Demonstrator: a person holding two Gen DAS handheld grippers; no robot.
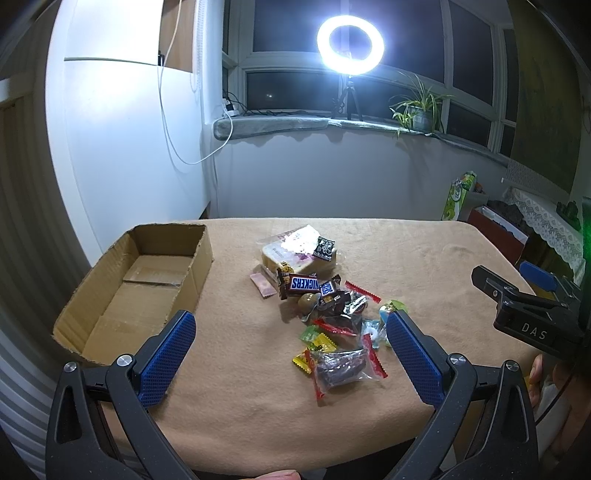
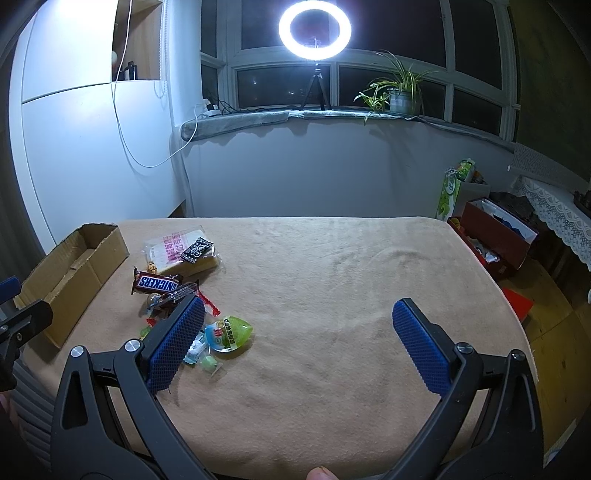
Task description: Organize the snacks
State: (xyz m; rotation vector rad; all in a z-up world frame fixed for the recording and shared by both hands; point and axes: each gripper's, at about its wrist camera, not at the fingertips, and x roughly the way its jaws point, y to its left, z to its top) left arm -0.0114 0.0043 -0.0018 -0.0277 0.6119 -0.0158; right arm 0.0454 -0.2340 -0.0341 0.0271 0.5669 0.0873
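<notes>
Table (image 1: 424, 266): rectangular top with rounded corners, covered in a tan, fuzzy cloth that shows faint rubbed marks.

Cardboard box (image 1: 110, 302): open, brown corrugated board with rough torn rims, taped seam on its floor, nothing inside; sits on the table's left part, well apart from the snacks.

Snack pile (image 1: 325, 306): loose heap on the cloth, right of the box, between it and the table's middle.
- Bread slice pack (image 1: 291, 251): thick square slice in clear glossy film with pink print, at the far end of the heap; a small black sachet (image 1: 324, 248) lies on its right corner.
- Snickers bar (image 1: 301, 284): long brown wrapper with blue-and-white lettering, just in front of the bread.
- Clear pouch (image 1: 341, 367): crinkled transparent bag with red serrated edges and dark contents, nearest the cameras.
- Yellow candy (image 1: 303, 362): small twisted foil wrapper, touching the pouch's left side.
- Green jelly cup (image 2: 229, 332): rounded translucent cup with a printed lid, at the heap's right edge.

Left gripper (image 1: 291, 339): black frame, blue knurled rubber pads (image 1: 168, 354), jaws spread wide, holding nothing, raised above the near end of the heap.

Right gripper (image 2: 299, 332): same build, jaws spread wide and empty, over bare cloth to the right of the heap; its left pad overlaps the heap's edge in view.

Ring light (image 2: 314, 29): round, lit, on a small tripod on the windowsill, beside a potted plant (image 2: 399, 92).
</notes>
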